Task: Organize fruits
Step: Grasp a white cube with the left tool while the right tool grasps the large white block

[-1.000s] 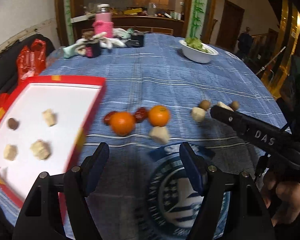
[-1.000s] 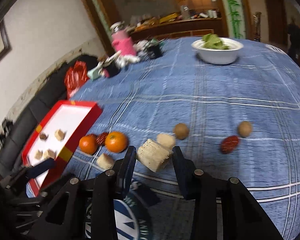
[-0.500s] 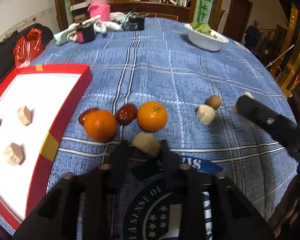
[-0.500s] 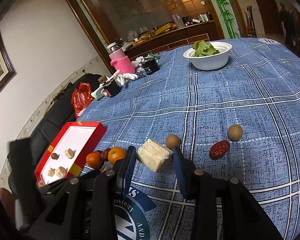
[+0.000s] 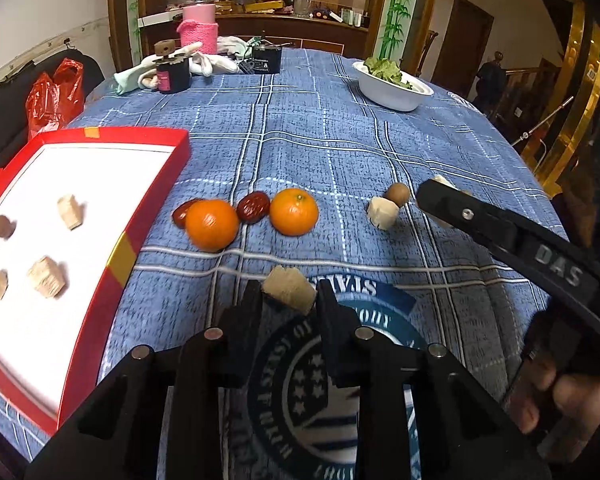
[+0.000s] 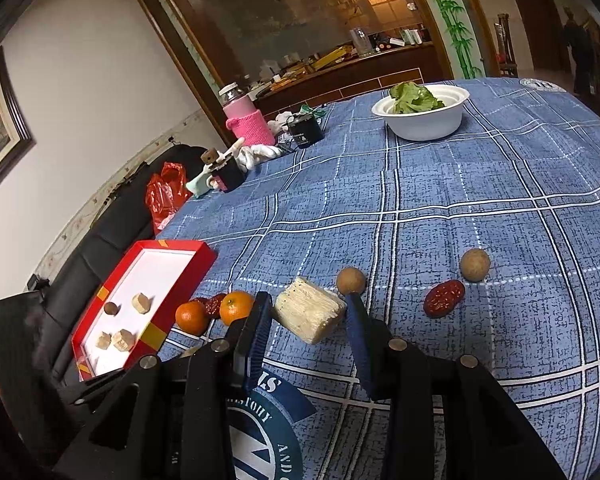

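left gripper point(image 5: 288, 304): a pale chunk point(image 5: 289, 289) is pinched between the fingers just above the tabletop point(image 5: 340, 140), presumably for carrying to the red tray point(image 5: 112, 264) where like chunks are gathered | right gripper point(image 6: 306, 316): a larger pale block point(image 6: 308, 313) is clamped and held aloft | oranges point(image 5: 212, 225) and red dates point(image 5: 253, 207) are left beside the tray.

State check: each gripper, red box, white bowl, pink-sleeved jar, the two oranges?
left gripper: shut on pale chunk
right gripper: shut on layered pale block, held off the cloth
red box: open, four pale pieces and one brown ball inside
white bowl: upright, holds greens
pink-sleeved jar: upright, lid on
oranges: loose on the tablecloth, outside the box
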A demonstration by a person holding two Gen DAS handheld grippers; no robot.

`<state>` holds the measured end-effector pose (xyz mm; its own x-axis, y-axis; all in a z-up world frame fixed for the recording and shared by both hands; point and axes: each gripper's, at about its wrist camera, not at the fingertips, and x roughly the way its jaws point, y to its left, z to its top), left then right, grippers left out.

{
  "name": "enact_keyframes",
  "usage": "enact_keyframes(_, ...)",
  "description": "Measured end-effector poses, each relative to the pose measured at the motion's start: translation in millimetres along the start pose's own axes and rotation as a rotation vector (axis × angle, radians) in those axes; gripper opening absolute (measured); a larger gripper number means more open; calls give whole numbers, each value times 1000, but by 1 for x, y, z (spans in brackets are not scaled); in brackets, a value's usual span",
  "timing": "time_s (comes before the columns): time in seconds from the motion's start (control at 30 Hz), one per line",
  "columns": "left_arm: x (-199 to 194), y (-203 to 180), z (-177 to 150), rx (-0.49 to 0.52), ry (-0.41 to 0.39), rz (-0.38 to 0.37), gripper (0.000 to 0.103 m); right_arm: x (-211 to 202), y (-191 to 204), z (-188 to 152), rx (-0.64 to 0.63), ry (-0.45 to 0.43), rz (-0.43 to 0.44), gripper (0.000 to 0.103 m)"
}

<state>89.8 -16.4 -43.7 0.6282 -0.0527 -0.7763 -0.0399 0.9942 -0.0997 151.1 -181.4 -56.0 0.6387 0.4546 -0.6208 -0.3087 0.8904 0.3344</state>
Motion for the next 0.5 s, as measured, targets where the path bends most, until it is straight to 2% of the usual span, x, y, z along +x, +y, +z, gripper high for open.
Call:
enact_keyframes(0.23,-8,4,-11,-13,-10,-3,25,-4,16,-2,-82,-20,-48,39)
enact_keyframes(0.5,-17,10,-8,-23,-38,20,25,-4,22,-9,-99,19,-134,39)
